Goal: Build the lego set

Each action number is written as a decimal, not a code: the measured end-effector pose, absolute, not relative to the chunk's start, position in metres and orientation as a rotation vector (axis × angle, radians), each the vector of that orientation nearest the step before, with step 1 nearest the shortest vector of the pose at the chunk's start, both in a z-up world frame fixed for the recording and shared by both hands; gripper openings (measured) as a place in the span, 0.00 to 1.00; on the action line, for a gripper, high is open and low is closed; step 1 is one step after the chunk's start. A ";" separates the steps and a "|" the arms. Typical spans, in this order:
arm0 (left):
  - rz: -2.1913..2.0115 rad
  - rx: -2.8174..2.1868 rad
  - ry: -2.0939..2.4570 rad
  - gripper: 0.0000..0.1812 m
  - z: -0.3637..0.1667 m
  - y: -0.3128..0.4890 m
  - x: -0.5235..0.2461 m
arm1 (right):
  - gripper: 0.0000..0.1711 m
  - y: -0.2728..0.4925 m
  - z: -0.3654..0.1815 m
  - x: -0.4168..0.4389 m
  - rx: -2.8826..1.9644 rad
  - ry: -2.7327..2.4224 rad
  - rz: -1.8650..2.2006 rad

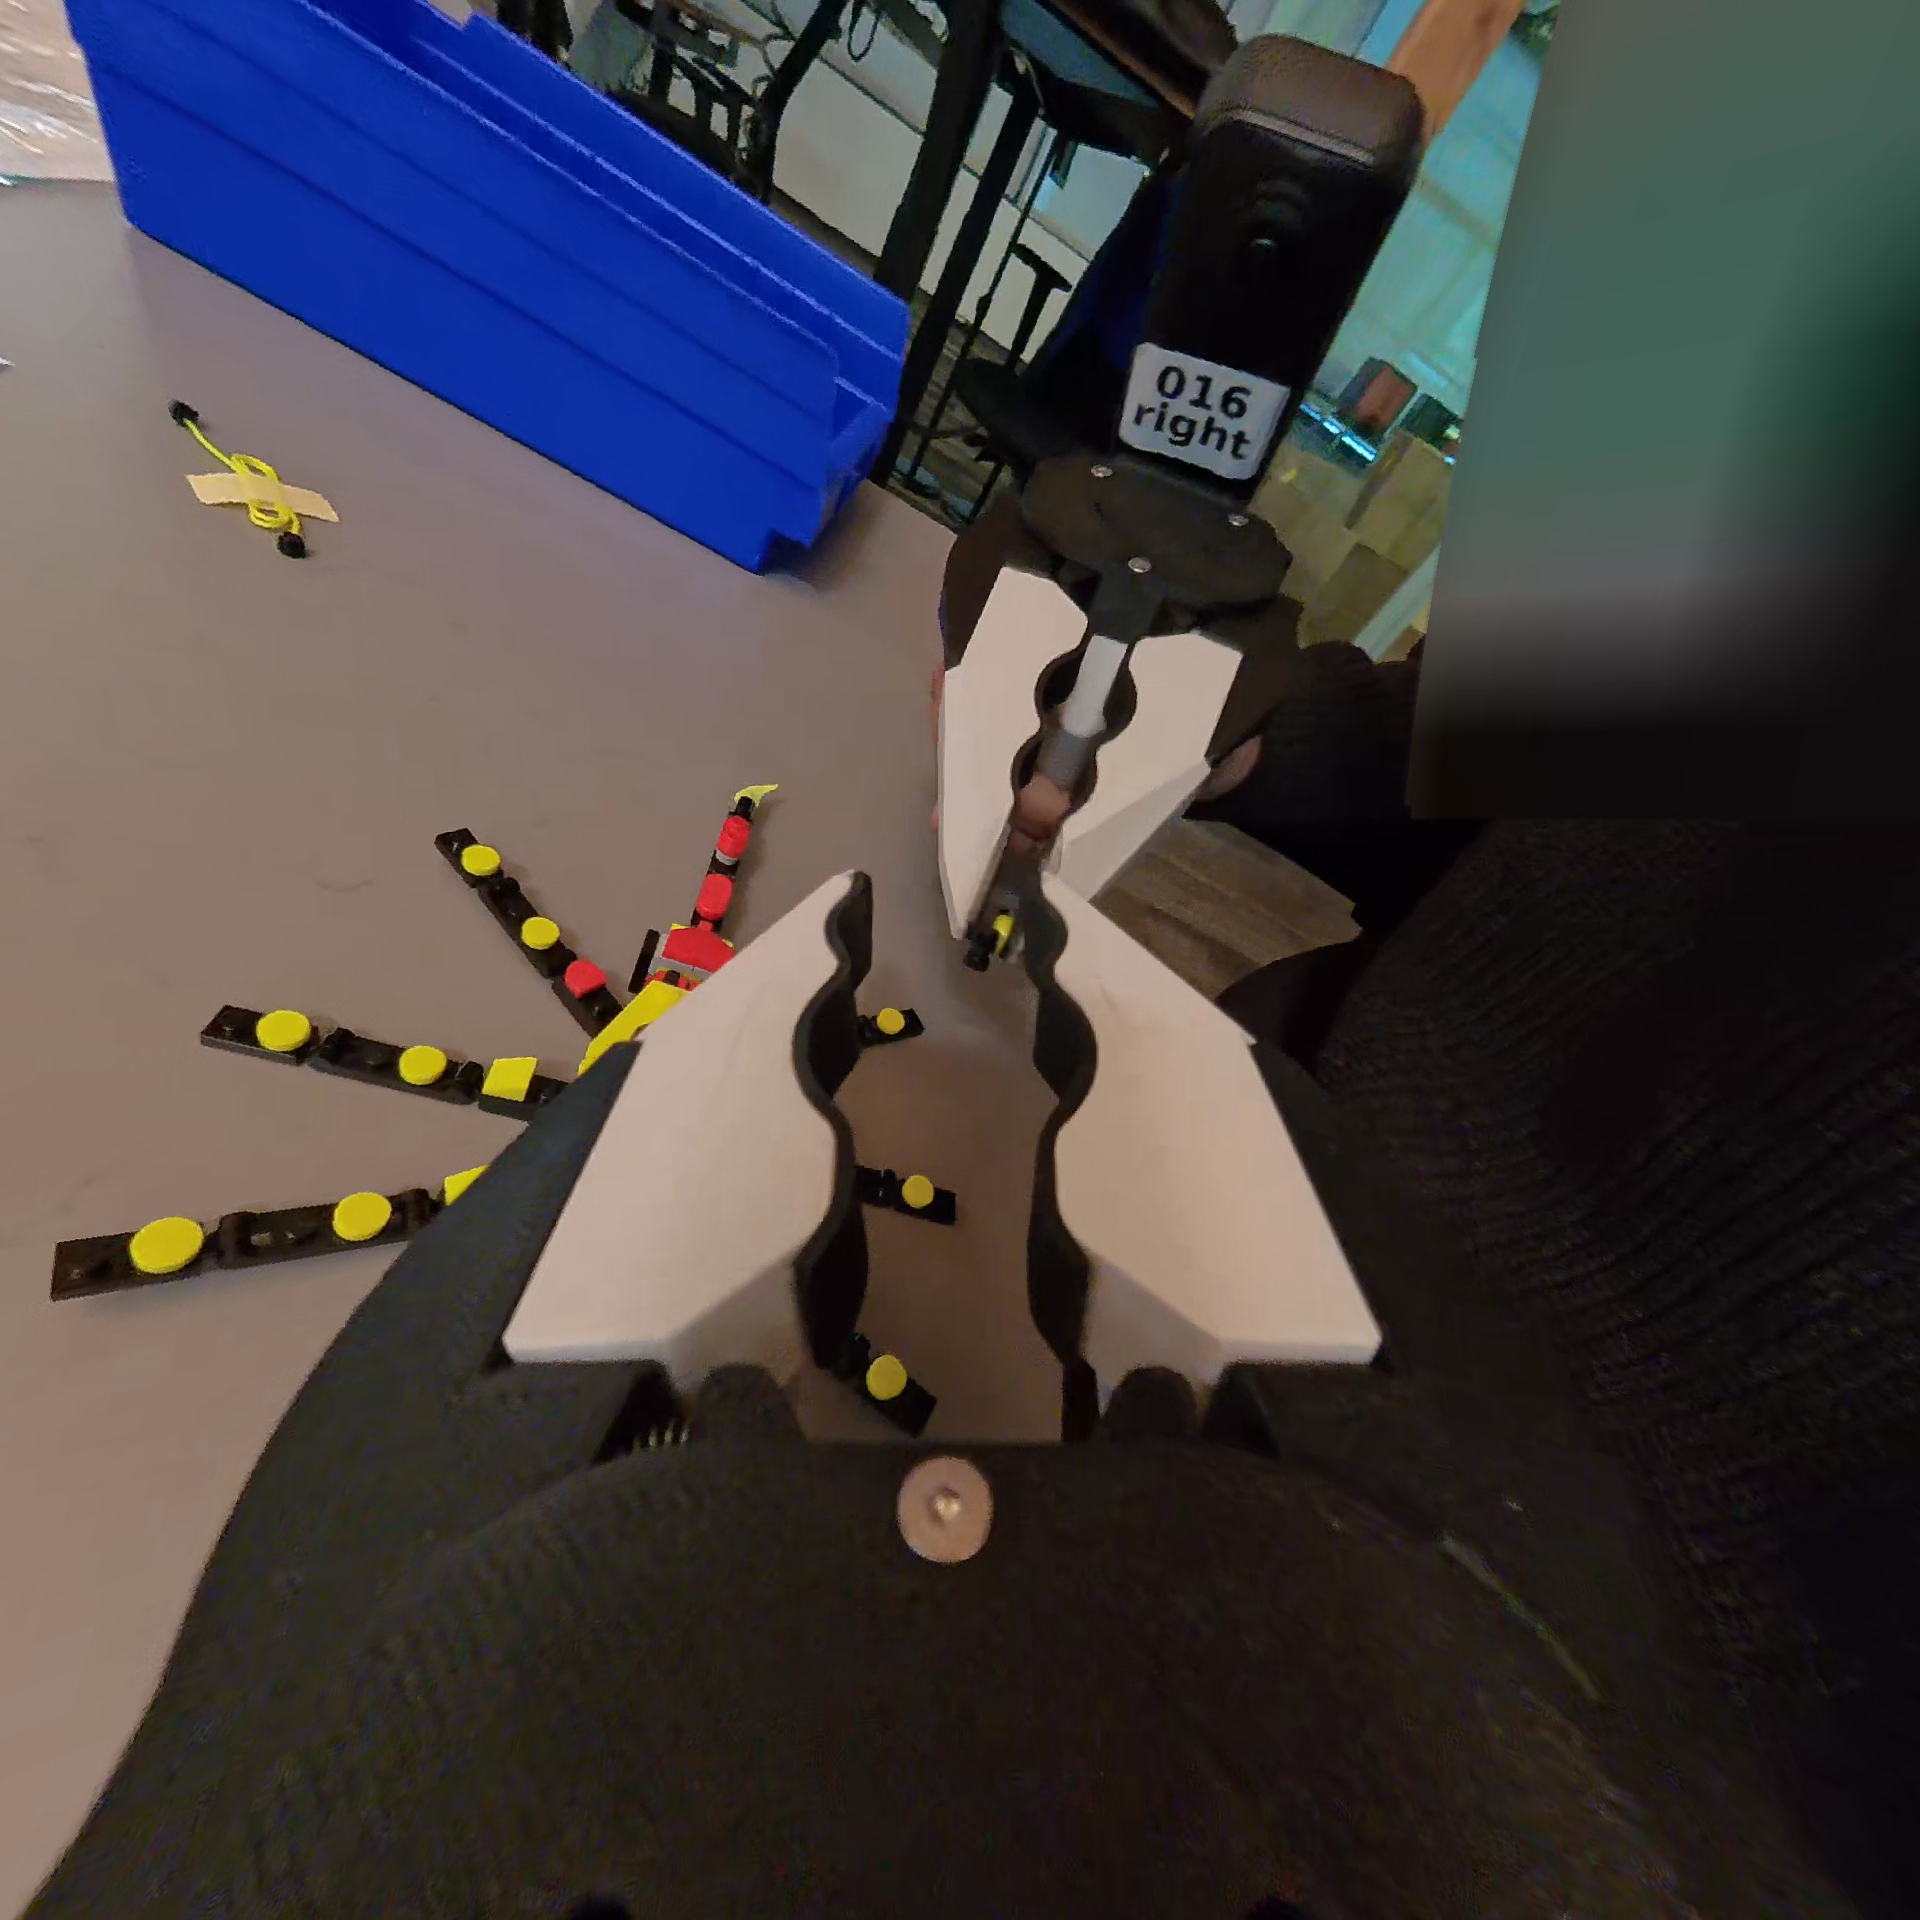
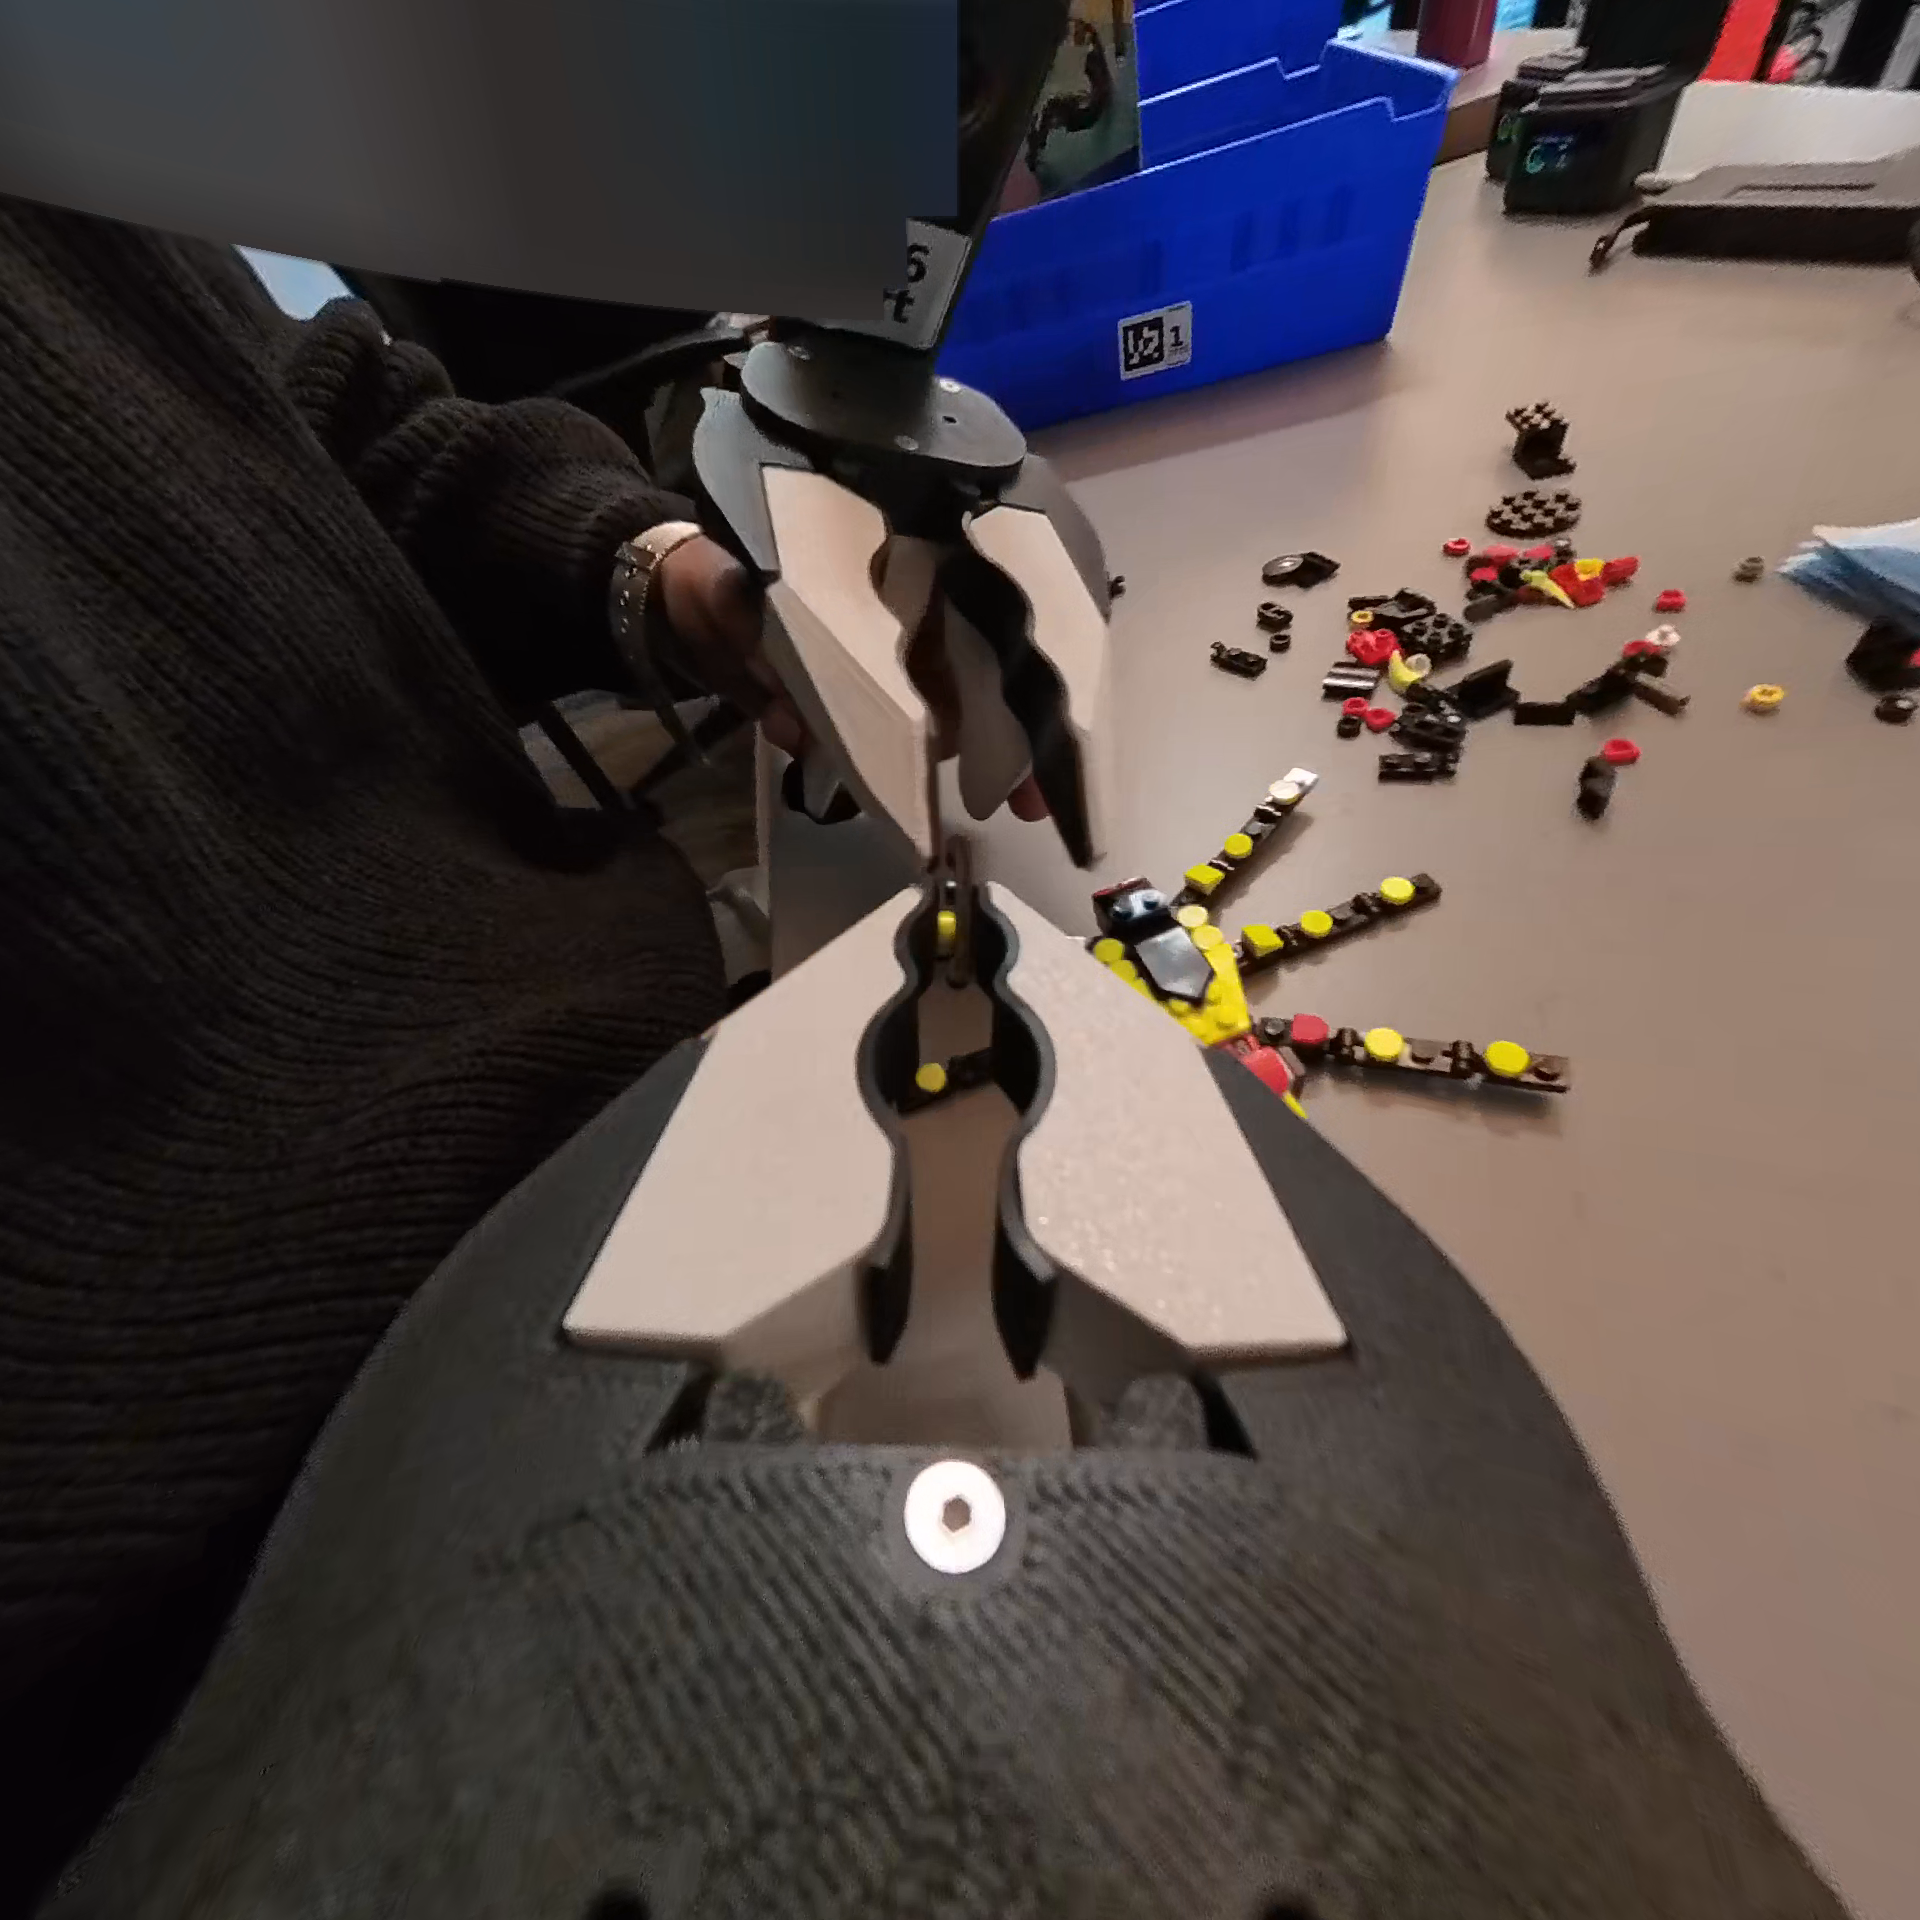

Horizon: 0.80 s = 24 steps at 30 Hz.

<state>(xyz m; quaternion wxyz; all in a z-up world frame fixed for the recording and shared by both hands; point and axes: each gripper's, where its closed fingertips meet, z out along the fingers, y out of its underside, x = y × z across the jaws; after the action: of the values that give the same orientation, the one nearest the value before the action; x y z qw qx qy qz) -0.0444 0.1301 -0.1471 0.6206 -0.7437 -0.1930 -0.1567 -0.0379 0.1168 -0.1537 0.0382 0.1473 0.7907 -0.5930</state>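
Right gripper (image 2: 951,914) pinches a small black-and-yellow lego segment (image 2: 948,928) by its tips, lifted over the worktop's (image 1: 312,727) near edge, probably to add another leg to the spider-like model (image 2: 1195,977) lying beneath. Left gripper (image 1: 951,904) hovers spread, empty, apparently ready to steady it.

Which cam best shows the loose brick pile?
Right wrist view. The loose brick pile lies in plain sight on the table, right of the legged model. The left wrist view doesn't show the pile, only the model.
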 end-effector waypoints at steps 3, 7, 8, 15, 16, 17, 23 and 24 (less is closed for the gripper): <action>-0.370 -1.702 -0.455 0.15 -0.147 0.130 -0.047 | 0.02 0.123 -0.155 -0.046 0.519 2.407 -1.826; -0.299 -1.728 -0.444 0.12 -0.150 0.128 -0.052 | 0.02 0.133 -0.164 -0.057 0.639 2.395 -1.770; -0.288 -1.739 -0.438 0.12 -0.152 0.127 -0.052 | 0.02 0.134 -0.163 -0.057 0.649 2.373 -1.773; -0.299 -1.761 -0.421 0.13 -0.156 0.128 -0.050 | 0.02 0.132 -0.167 -0.058 0.680 2.348 -1.748; -0.300 -1.762 -0.420 0.13 -0.156 0.128 -0.050 | 0.02 0.132 -0.167 -0.058 0.680 2.349 -1.747; -0.303 -1.763 -0.421 0.13 -0.156 0.128 -0.050 | 0.02 0.131 -0.167 -0.058 0.677 2.345 -1.748; -0.287 -1.775 -0.426 0.10 -0.157 0.127 -0.050 | 0.02 0.130 -0.170 -0.056 0.662 2.371 -1.728; -0.270 -1.770 -0.427 0.09 -0.156 0.127 -0.052 | 0.02 0.130 -0.170 -0.056 0.661 2.367 -1.727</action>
<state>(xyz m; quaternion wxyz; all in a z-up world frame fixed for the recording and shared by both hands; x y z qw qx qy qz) -0.0521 0.1269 -0.1556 0.6057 -0.7651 -0.1846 -0.1167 -0.0555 0.1298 -0.1696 0.0688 0.2195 0.7862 -0.5735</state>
